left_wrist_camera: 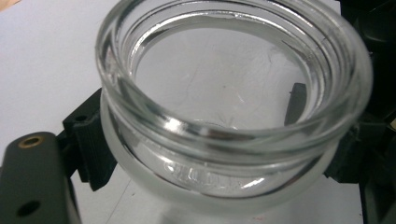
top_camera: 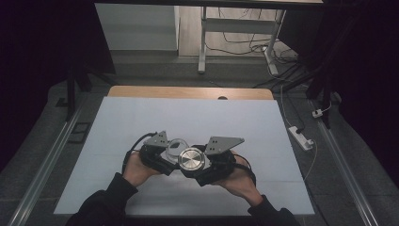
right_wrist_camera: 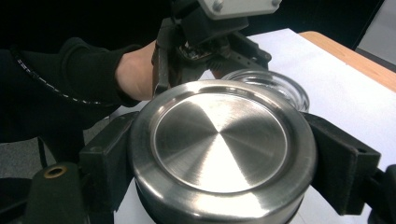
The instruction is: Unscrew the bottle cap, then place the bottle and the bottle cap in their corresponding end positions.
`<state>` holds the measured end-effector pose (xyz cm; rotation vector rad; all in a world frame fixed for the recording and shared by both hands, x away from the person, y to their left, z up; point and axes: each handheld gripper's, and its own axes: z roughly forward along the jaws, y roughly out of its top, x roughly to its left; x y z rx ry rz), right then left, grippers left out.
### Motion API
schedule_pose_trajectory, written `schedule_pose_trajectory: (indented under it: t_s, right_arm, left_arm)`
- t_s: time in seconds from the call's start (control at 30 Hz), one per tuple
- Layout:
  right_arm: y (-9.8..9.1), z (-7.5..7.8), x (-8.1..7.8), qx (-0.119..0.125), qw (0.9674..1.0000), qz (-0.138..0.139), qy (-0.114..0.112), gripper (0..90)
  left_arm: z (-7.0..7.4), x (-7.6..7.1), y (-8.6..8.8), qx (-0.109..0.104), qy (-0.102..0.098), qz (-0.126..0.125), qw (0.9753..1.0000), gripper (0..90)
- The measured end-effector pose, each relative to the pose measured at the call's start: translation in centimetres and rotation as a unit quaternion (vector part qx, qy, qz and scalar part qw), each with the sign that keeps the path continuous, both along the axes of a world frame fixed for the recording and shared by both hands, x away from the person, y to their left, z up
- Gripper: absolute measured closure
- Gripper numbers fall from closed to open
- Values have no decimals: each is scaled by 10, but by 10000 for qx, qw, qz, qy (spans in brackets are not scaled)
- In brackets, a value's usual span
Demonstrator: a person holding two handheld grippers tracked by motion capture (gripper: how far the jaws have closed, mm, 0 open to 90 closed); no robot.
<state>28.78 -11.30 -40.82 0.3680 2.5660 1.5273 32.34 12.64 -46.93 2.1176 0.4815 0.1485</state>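
I've got the left gripper [top_camera: 165,151] pinching the open glass jar [left_wrist_camera: 224,116], the right gripper [top_camera: 200,165] clamped on the steel lid [right_wrist_camera: 219,140]. Slick glass, bare threads: if the lid goes on tilted it could cross-thread, or the jar could twist loose.

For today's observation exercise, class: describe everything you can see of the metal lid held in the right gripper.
The metal lid is round, silvery brushed steel with a raised rim and a flat, slightly sunken centre that catches the light. It faces up, roughly level, above the white table cover. The right gripper is shut on it, its black pads pressing opposite sides of the rim. The open glass jar, in the left gripper, sits just beside it.
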Motion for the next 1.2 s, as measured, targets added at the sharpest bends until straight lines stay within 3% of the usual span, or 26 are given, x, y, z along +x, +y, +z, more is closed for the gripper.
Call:
schedule_pose_trajectory:
  t_s: [0.6,1.2]
  right_arm:
    - [-1,-13,-10,-9,10000,-94,-8,183]
    - [-12,-31,-15,-4,9998,-185,7,183]
  left_arm:
    - [4,12,1,-58,-26,138,9999,152]
    - [10,33,-15,-73,-150,140,9998,153]
